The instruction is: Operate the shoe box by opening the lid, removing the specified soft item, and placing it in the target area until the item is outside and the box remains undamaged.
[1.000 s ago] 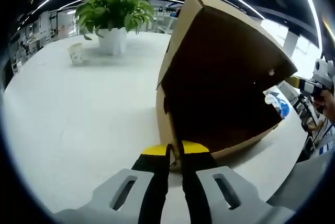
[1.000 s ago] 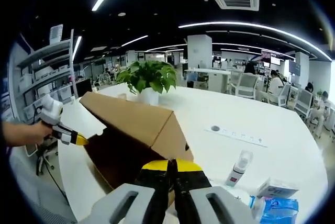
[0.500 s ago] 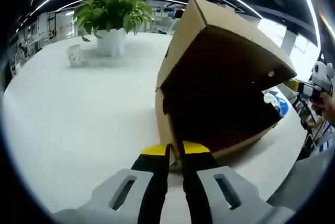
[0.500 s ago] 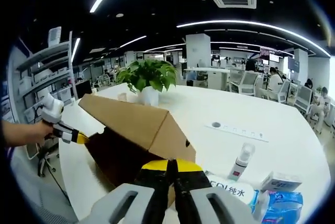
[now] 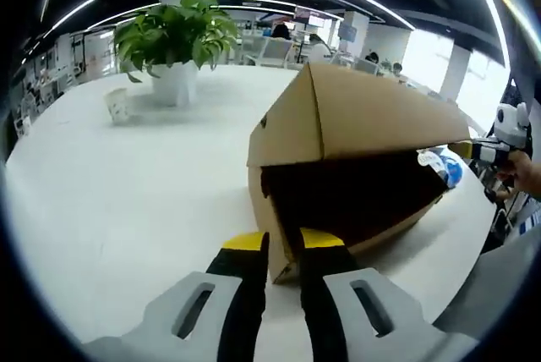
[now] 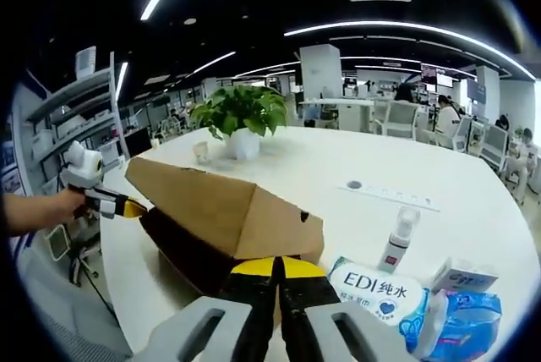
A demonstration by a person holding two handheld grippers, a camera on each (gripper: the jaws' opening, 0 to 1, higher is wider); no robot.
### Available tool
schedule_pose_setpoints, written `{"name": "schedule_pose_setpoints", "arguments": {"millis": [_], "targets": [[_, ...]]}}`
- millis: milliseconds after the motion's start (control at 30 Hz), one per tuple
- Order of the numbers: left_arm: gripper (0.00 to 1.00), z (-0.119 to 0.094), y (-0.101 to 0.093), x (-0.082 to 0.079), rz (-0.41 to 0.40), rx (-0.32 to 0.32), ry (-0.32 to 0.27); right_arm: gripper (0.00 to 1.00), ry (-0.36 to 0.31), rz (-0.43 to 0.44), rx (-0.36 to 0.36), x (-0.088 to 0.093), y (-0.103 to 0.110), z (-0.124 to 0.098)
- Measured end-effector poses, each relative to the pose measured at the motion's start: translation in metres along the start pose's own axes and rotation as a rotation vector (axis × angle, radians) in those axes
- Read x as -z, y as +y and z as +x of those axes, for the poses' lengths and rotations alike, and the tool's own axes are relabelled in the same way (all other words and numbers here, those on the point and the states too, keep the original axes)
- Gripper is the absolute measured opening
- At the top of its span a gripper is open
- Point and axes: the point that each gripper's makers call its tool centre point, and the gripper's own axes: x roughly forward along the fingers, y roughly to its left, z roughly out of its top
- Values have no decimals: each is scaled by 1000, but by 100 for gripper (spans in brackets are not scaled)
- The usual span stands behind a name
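- As I hold both tongs closed, the left gripper (image 5: 283,248) pinches the cardboard shoe box (image 5: 355,167) corner at lower centre.
- My right gripper (image 6: 279,271) clamps its opposite edge; lid (image 6: 211,201) half raised.
- Tissue pack (image 6: 372,287) lies lower right.

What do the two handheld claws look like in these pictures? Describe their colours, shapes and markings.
Each claw, left claw and right claw, has two narrow black jaws with yellow tips, rising from pale grey mounts with slotted oval cut-outs. Seen from the other claw's camera, each carries a white rounded body behind the yellow-and-black tips.
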Motion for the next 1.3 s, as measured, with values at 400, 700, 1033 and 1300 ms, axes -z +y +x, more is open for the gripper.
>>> {"name": "schedule_pose_setpoints", "arguments": {"millis": [400,700,1033,1300], "targets": [[12,-4,-3,-10,28,19,-45,0,17,8,-11,14,2,-1],[12,-5,-4,-6,43,27,-44,0,38,5,-30,26,5,-1],[15,-7,-1,6,59,20,-19,0,62,-5,-44,37,6,1],[17,-8,2,12,80,11,3,0,78,-14,-49,44,7,1]]}}
